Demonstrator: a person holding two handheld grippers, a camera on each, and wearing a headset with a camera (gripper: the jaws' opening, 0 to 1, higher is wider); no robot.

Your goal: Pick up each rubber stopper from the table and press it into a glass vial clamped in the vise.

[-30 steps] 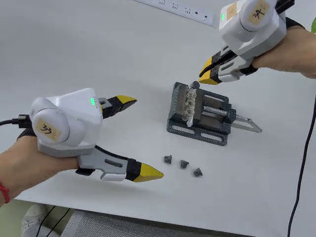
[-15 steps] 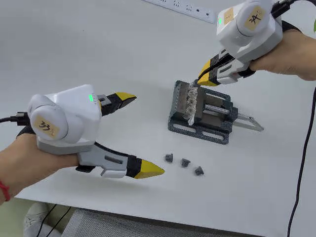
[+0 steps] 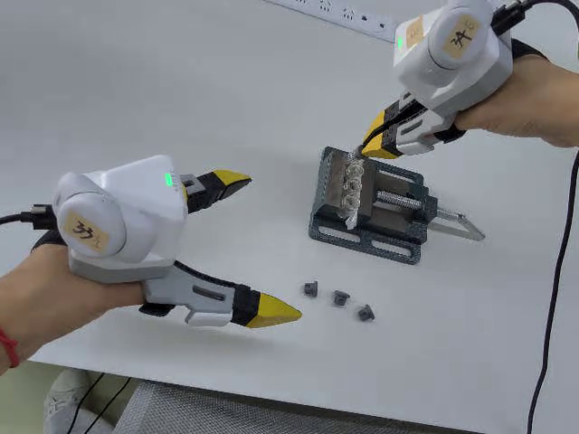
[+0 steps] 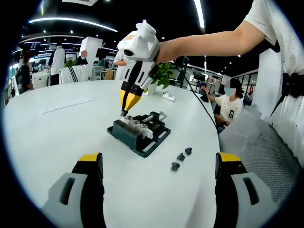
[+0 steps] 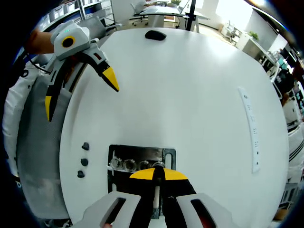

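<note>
A dark vise [image 3: 380, 217] [image 4: 140, 133] [image 5: 142, 154] clamps a row of clear glass vials [image 3: 348, 185] [image 4: 135, 124] [image 5: 128, 165]. My right gripper [image 3: 365, 152] [image 4: 125, 110] [image 5: 156, 175] is shut on a dark rubber stopper [image 4: 123, 113] [image 5: 159, 166], tips down on the far end vial. Three loose grey stoppers [image 3: 338, 297] [image 4: 180, 156] [image 5: 84, 161] lie on the white table in front of the vise. My left gripper [image 3: 258, 249] [image 4: 159, 161] hovers open and holds nothing, left of the stoppers.
A white power strip [image 3: 335, 14] [image 5: 251, 128] lies at the table's far side. The vise handle [image 3: 457, 221] sticks out to the right. A black cable [image 3: 556, 298] runs down the right edge. The table's front edge is just below the loose stoppers.
My right gripper has come down and slightly left, bringing the stopper from above the vise's far end onto the end vial. The left gripper has barely moved.
</note>
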